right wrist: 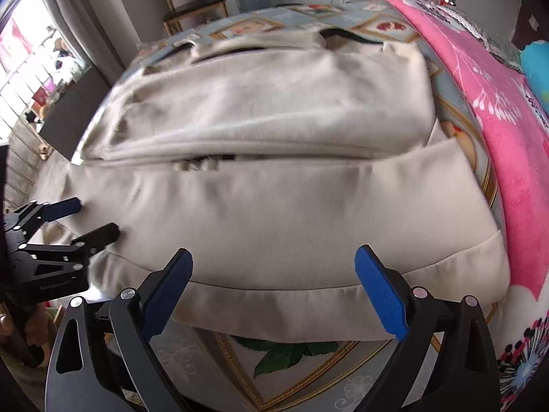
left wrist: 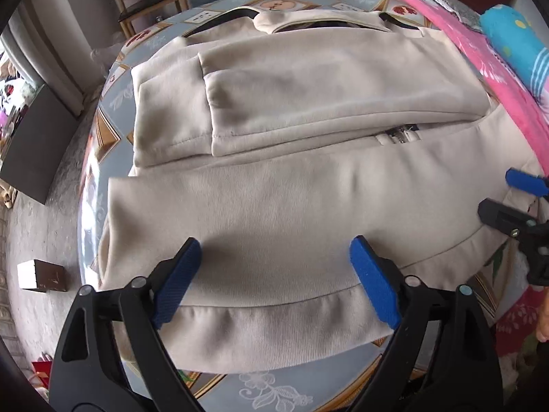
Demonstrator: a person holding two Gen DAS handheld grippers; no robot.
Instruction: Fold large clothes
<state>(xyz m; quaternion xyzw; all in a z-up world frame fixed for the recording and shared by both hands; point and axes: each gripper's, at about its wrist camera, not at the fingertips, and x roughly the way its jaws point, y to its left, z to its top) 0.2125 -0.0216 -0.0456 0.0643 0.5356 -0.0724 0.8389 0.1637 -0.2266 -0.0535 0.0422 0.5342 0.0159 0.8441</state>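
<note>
A large beige zip-up sweatshirt (left wrist: 274,206) lies flat on the patterned table (left wrist: 274,395), its sleeves folded across the chest and its ribbed hem nearest me. My left gripper (left wrist: 274,250) hangs open above the hem's left half, nothing between its blue pads. The right gripper (left wrist: 504,192) shows at the right edge of that view, also open. In the right wrist view the same sweatshirt (right wrist: 274,213) fills the frame. My right gripper (right wrist: 274,264) is open over the hem's right half, empty, and the left gripper (right wrist: 96,216) stands open at the left.
A pink flowered blanket (left wrist: 480,55) and a blue cushion (left wrist: 514,41) lie along the table's right side. A wooden chair (left wrist: 151,3) stands beyond the far edge. A dark cabinet (left wrist: 34,147) and a small box (left wrist: 41,274) are on the floor at left.
</note>
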